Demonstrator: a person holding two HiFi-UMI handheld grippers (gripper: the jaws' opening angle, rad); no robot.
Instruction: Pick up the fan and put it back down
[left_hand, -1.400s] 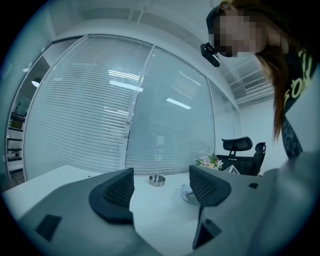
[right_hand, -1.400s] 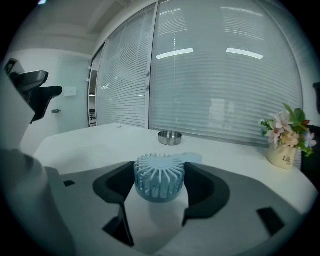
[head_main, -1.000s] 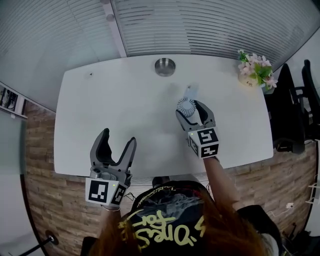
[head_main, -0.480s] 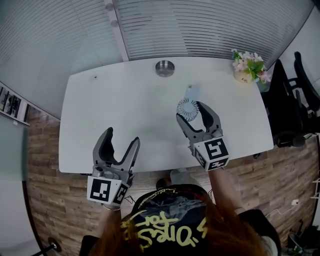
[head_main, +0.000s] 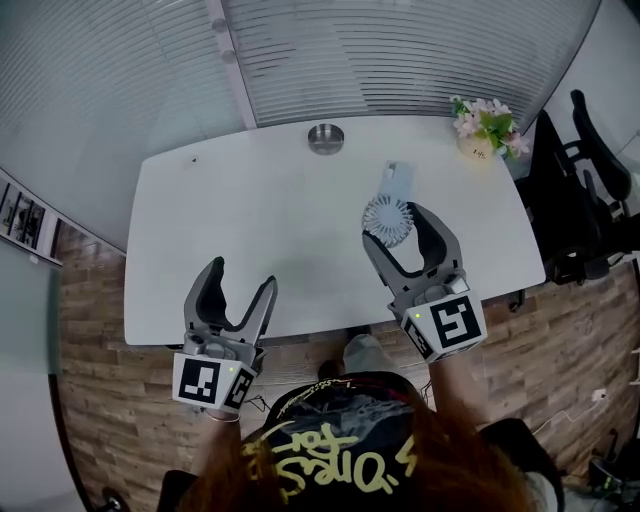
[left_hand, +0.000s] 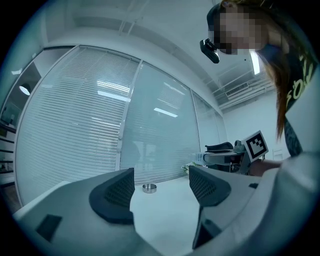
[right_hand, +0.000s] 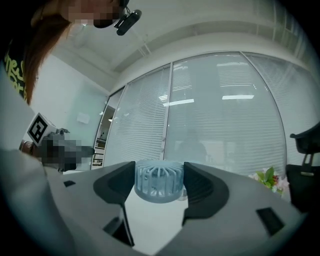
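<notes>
Hovering over the white table (head_main: 260, 230), our right gripper (head_main: 395, 222) pinches the fan (right_hand: 159, 181) by its round head, with the handle sticking out beyond the jaws. Our left gripper (head_main: 240, 275) hangs spread, nothing between. We judge the fan light, hollow plastic (its thin ribs could crack), so squeeze the rim gently.

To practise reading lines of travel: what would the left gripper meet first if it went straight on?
Likely the small metal dish framed between the left gripper's open jaws; if it passes above that, the glass wall with blinds.
</notes>
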